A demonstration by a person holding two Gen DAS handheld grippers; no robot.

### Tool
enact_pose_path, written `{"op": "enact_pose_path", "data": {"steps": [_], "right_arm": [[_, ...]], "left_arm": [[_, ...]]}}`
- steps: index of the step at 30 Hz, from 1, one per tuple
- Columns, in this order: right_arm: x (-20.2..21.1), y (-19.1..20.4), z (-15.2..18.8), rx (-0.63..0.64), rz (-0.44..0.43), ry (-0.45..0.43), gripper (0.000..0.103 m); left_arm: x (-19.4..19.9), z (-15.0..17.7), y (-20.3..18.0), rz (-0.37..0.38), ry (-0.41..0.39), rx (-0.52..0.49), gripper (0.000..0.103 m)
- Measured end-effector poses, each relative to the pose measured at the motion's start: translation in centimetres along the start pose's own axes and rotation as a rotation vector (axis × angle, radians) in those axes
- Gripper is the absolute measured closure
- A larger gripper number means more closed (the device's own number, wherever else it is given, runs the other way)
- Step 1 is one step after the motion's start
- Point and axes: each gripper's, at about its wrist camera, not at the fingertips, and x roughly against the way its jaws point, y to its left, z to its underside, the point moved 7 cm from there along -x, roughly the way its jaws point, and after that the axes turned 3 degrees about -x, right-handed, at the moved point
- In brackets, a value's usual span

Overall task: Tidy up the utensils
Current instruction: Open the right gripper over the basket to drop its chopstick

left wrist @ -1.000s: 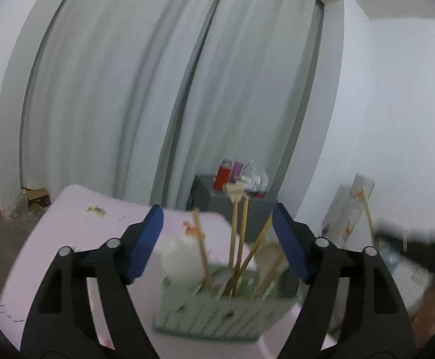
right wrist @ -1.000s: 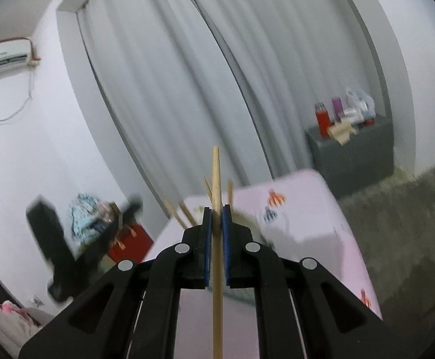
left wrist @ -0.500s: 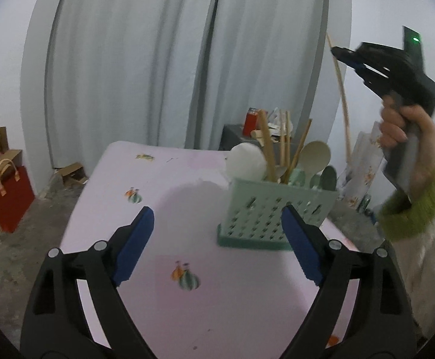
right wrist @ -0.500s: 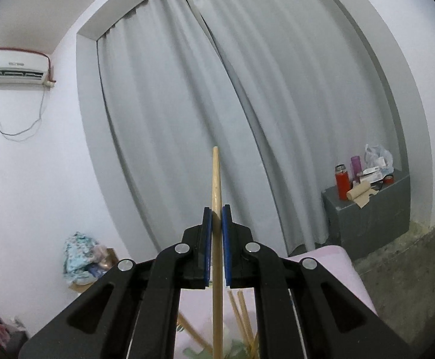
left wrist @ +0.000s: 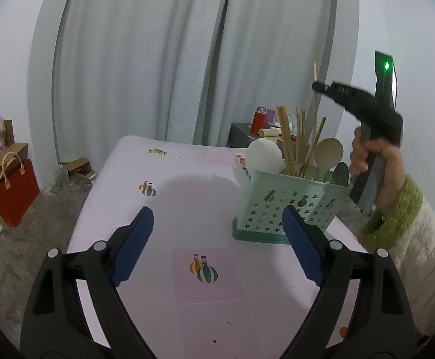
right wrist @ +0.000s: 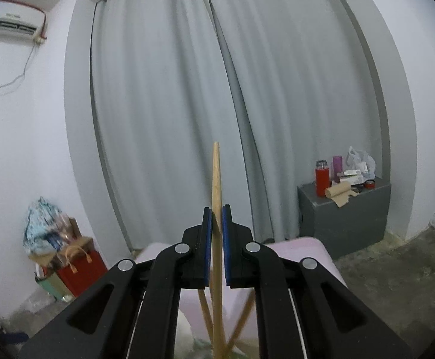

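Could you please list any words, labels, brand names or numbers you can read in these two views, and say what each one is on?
None can be read.
Air conditioner: a small dark mark on its front, too small and blurred to read.
Packets on the grey cabinet: any print too small to read.
Tablecloth: printed pictures only, no words.

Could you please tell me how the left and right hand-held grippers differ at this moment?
The left hand-held gripper stands open and empty above the pink table; the right hand-held gripper is shut on a wooden chopstick. The left points at the table, the right at grey curtains. Both have black arms and blue pads.
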Motion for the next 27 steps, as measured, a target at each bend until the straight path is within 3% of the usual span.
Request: {"op": "enact_pose_path", "data": {"steps": [8,10,11,12,19,27], "right_arm": [[1.2,-0.9,1.0,-0.017,-0.006,0.051,0.095],[2.0,-0.7,1.1,-0.001,-0.004,0.063,0.085],[2.8,-0.7,1.1,0.005,0.003,0.062,0.068],[3.6,-0.7,1.0,0.007,0.002,0.051,0.06],[10.1,-0.6,0.4,-0.02,0.023,0.018,0.047],[14.9,-0.2,6.3,-0.028,0.138,0.197,0.026]], "left_arm": [[0.3,0.2,-0.6,0.015,0.015,0.016,0.019],[0.3,0.3,-0.9,0.019,0.023,0.019,0.019],[0.3,0.3,-1.1,0.02,0.029,0.018,0.018],[0.3,0.4,-1.3,0.02,0.035,0.014,0.018],[0.7,0.3,-3.1,0.019,0.053,-0.005,0.012],[-0.3,0.5,-5.4,-0.023,0.137,-0.035,0.008]]}}
